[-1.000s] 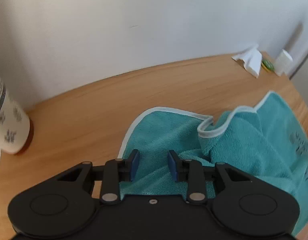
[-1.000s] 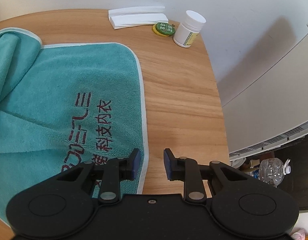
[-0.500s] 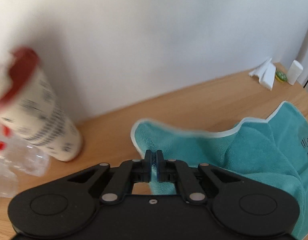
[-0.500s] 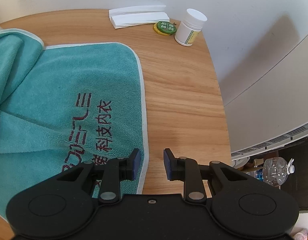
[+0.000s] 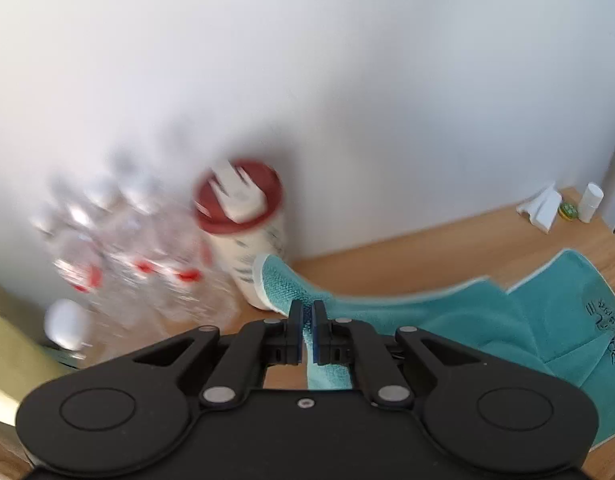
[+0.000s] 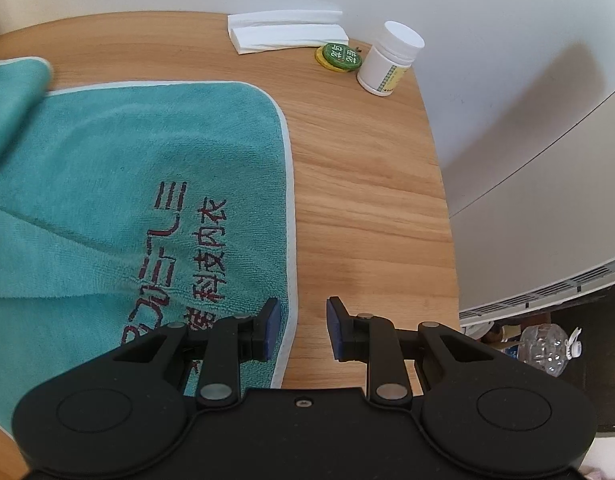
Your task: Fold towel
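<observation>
Dark red "科技内衣" embroidery on the teal towel (image 6: 107,168)

A wooden worktop (image 6: 367,184) is seen ahead of the right jaws; a teal towel (image 6: 119,184), folded tissues (image 6: 283,32), a green lid (image 6: 339,56) and a white bottle (image 6: 389,60) are laid on it.

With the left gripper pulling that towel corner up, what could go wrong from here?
1. The left gripper pinches only a thin strip of the towel; it may slip out.
2. The lifted corner is right beside the red-lidded cup and the bottles; it could knock them.
3. The right gripper is open, so the towel may drag.
</observation>
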Action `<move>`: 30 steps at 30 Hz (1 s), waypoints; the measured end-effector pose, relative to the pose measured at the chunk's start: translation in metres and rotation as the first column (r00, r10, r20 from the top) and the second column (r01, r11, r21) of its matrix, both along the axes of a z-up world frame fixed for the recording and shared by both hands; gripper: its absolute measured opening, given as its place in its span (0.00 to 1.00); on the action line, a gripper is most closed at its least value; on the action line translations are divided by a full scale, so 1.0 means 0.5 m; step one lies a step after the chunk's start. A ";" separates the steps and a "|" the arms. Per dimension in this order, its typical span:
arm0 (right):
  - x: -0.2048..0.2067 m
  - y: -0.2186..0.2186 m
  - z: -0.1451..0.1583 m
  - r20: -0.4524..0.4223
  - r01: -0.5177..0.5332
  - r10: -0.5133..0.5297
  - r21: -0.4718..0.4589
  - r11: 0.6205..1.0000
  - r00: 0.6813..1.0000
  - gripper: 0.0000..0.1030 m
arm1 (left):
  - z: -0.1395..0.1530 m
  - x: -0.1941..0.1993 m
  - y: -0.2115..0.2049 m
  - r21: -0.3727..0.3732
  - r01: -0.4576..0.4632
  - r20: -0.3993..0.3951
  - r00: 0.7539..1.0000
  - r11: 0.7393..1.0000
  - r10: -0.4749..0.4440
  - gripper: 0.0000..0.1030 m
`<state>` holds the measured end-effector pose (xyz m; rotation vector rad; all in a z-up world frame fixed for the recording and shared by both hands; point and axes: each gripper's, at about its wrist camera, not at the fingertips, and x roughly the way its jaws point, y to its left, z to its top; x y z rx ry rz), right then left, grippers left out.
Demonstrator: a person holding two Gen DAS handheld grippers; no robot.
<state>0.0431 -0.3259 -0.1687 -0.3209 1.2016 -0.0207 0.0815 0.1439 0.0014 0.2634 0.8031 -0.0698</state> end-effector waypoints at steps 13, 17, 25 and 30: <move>0.001 0.004 0.000 -0.008 0.017 -0.017 0.006 1.000 1.000 0.28 | -0.051 0.070 0.077 0.053 -0.116 -0.033 0.992 0.992 0.118 0.04; 0.003 0.009 0.000 -0.010 0.019 -0.019 -0.012 1.000 1.000 0.28 | -0.152 0.128 0.100 0.028 -0.145 -0.082 0.986 0.989 0.147 0.06; -0.053 0.078 0.083 0.058 0.043 -0.046 0.067 0.997 0.997 0.35 | -0.150 0.083 0.192 -0.054 -0.164 -0.118 0.981 0.985 0.157 0.61; -0.117 0.251 0.146 0.100 -0.176 0.158 0.206 0.963 0.982 0.43 | -0.146 0.023 0.249 -0.056 -0.133 -0.184 0.976 0.990 0.120 0.63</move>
